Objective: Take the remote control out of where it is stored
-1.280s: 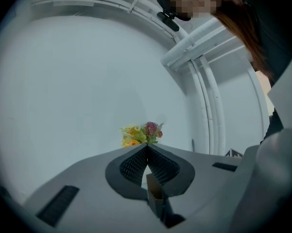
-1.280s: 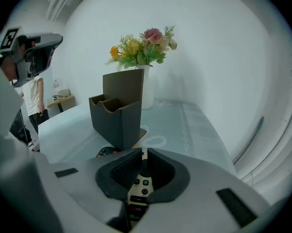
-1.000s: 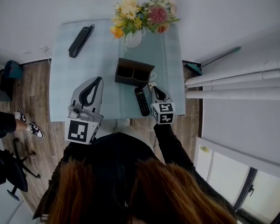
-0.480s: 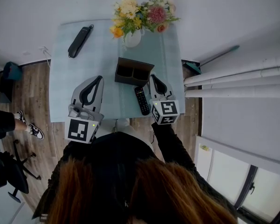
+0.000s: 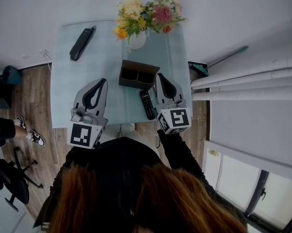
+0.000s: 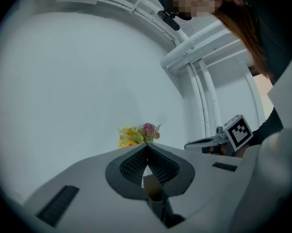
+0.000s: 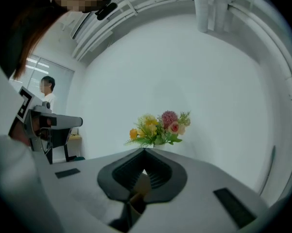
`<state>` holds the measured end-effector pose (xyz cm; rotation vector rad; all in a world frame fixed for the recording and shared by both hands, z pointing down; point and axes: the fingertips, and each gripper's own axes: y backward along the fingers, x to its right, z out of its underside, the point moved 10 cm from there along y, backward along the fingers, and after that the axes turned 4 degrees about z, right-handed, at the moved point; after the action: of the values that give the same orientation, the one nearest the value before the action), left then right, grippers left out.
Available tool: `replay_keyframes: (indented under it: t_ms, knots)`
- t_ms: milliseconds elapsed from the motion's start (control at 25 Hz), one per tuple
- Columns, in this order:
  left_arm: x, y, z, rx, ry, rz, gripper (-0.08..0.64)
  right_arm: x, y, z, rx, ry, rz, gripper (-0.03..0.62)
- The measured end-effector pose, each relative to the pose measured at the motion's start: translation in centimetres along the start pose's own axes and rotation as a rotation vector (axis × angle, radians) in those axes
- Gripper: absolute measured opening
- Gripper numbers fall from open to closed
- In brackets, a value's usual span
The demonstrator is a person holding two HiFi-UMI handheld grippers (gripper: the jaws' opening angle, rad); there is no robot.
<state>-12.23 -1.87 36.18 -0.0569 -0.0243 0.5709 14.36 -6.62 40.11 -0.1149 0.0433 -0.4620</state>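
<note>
A pale blue-green surface is standing against a white wall, with wood flooring showing along its left side and white pipes running off to the right. A white vase of flowers is sitting at the far edge. In front of it a dark two-compartment holder is resting near the middle. A long black object is lying by the far left corner.

The remote control is lying flat on the surface, outside the holder and just in front of it. It is slim and black with rows of small buttons, and its length is running toward the near edge.

The left hand-held gripper is hovering over the surface left of the holder, pointing toward the wall, with its jaws meeting at the tips and holding nothing. The right hand-held gripper is hanging just beside the remote control, with its tips alongside the holder's right end. Its jaws are likewise pressed together and empty.
</note>
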Motion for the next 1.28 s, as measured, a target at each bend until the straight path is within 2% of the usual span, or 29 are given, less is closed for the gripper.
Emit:
replay_keyframes:
  t_ms: [480,720,1280]
  knots:
    - [-0.4,0.5,0.0,0.015,-0.004,-0.014,0.005,-2.1,2.3,-2.8,0.063,-0.037,-0.037,0.015]
    - [-0.4,0.5,0.1,0.011,-0.002,-0.015,0.005,-2.4,2.1,-3.2,0.056,-0.001,-0.04,0.014]
    - [-0.3,0.5,0.2,-0.007,-0.002,-0.012,0.005,-3.1,2.3,-3.5,0.038,-0.018,-0.032,0.014]
